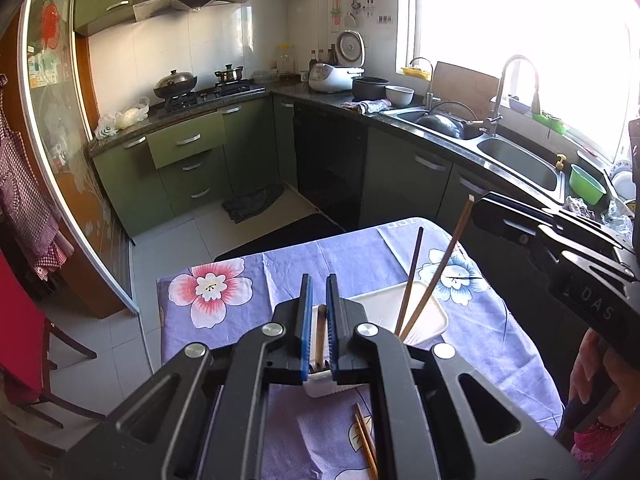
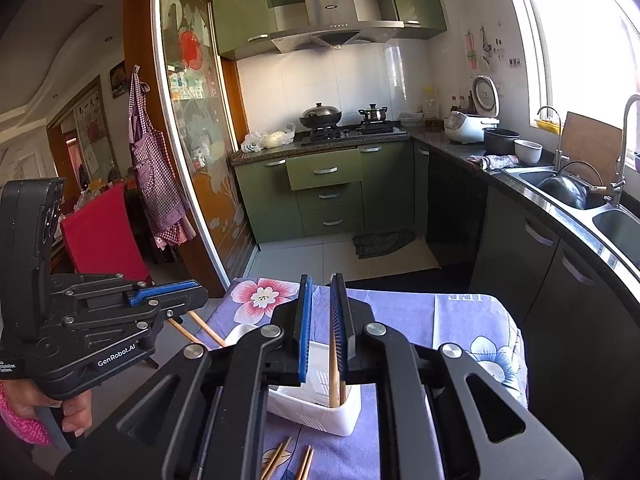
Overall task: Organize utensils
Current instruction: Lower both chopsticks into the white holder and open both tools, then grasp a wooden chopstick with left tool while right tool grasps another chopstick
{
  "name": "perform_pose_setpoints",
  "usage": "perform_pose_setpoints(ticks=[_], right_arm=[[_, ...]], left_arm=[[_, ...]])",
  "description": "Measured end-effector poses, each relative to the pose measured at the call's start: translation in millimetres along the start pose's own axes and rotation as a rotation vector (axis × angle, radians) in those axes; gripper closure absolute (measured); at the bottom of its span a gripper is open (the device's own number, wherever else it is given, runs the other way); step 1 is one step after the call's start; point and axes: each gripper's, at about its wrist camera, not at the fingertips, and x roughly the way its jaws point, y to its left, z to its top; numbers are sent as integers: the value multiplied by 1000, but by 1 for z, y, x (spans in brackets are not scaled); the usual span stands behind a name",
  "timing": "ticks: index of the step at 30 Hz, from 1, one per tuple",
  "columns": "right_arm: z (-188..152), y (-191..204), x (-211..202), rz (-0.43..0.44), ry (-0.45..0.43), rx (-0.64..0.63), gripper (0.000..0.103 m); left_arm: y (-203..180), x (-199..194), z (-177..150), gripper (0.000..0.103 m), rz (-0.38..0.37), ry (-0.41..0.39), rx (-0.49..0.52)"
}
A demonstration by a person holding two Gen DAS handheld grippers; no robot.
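The flowered cloth [image 1: 248, 276] fills the lower middle of both views. Both grippers are over it, working at the white holder [image 2: 316, 408].

The left gripper [image 1: 319, 300] has its jaws closed to a slit on the left chopstick [image 1: 320, 336]. The right gripper [image 2: 320, 300] is the same, closed on the right chopstick [image 2: 334, 364]. That one lies against the right-hand pad, so the hold looks light.

This is the dropping-in step, I'd say. To do it well, keep each stick steep and get its foot well inside the holder before easing off. Open gently, too, so nothing flicks out or tips the holder.

On direction, the left chopstick runs almost straight up the left view, lower end down in the holder, upper end between the pads. The right chopstick also stands steep, foot in the holder, top up in the jaws. From the left view it looks to be the pale one leaning up and right.

A dark chopstick [image 1: 414, 272] already leans in the holder beside it.

Loose chopsticks [image 2: 290, 460] lie flat on the cloth at bottom centre, long axes running up-frame. They're not yet sorted.
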Motion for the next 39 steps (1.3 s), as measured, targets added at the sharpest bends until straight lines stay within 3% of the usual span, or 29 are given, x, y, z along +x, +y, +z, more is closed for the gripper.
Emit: perform_pose_setpoints(ticks=[5,7,8,14,18,21,27,39], right_arm=[[-4,6,-39,15,-47,2,92],[-12,5,-59,14,-59,-4,83],[-20,5,-66,6,-56,-11,81],[-95,-5,-84,-22,47,4,79],[-146,-25,-86,-39,104,87,73],[-177,-40,-85,-31,148,148,73],[-201,-55,-88,-19,168,190,73],[-195,-53,-88,16,170,196,73]], left_arm=[[-5,-37,0,80,-18,-63,-10],[-10,-51,-9,68,-31,-75,-7],[-12,-54,-17,67,-39,-68,-7],[-20,-16,-98,67,-152,144,-82],[-27,37,-149,67,-163,310,-117],[-25,69,-171,79,-129,395,-136],[-27,100,-185,79,-99,465,-153],[-36,111,-189,81,-37,506,-121]])
